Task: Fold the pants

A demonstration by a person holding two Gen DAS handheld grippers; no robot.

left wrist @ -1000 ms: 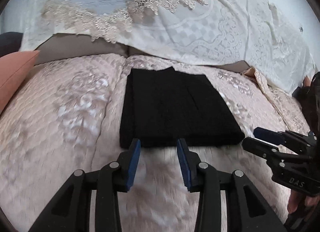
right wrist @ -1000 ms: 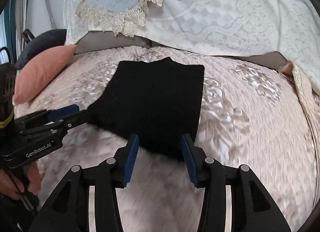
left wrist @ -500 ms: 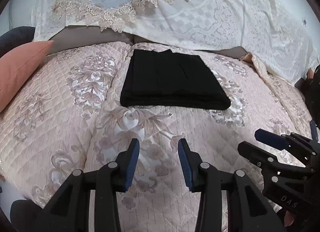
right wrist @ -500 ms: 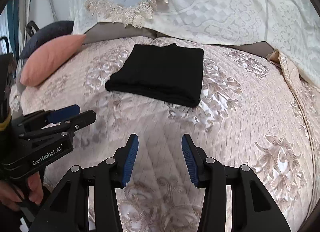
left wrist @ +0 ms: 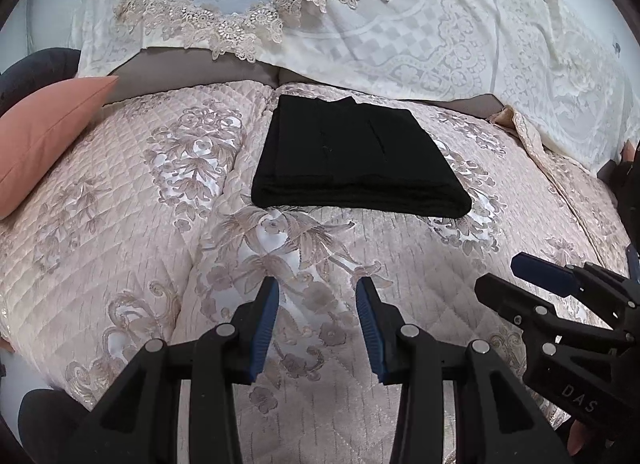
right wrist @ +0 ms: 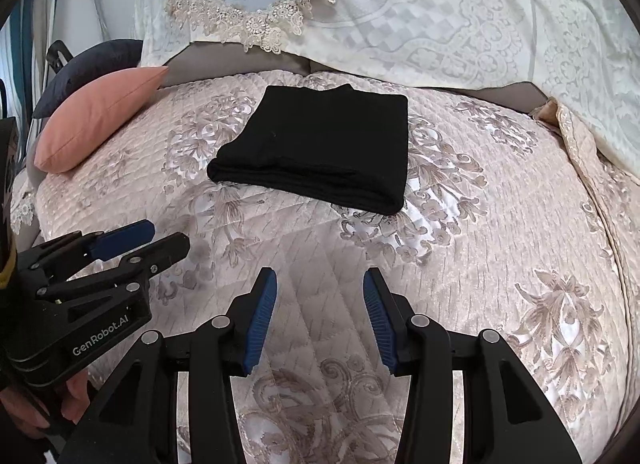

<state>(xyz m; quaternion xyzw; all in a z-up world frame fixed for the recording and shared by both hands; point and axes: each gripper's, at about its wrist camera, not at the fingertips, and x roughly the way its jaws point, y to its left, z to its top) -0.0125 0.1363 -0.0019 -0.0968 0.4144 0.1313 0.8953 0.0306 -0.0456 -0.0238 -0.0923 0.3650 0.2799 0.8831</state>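
The black pants (left wrist: 352, 160) lie folded into a flat rectangle on the pink quilted bedspread (left wrist: 120, 232), near the back of the bed; they also show in the right wrist view (right wrist: 320, 148). My left gripper (left wrist: 317, 292) is open and empty, held well short of the pants' near edge. My right gripper (right wrist: 320, 284) is open and empty too, equally far back. Each gripper shows in the other's view: the right gripper (left wrist: 532, 280) at the right side, the left gripper (right wrist: 160, 240) at the left side.
A salmon pillow (right wrist: 100, 116) lies at the left of the bed, with a dark cushion (right wrist: 96, 64) behind it. A white lace-trimmed cover (left wrist: 360, 16) drapes over the backrest behind the pants. A person's hand (right wrist: 76, 396) holds the left gripper.
Both grippers have pulled back from the pants' near edge towards the front of the bed. The folded pants stayed in place. Both grippers stayed open.
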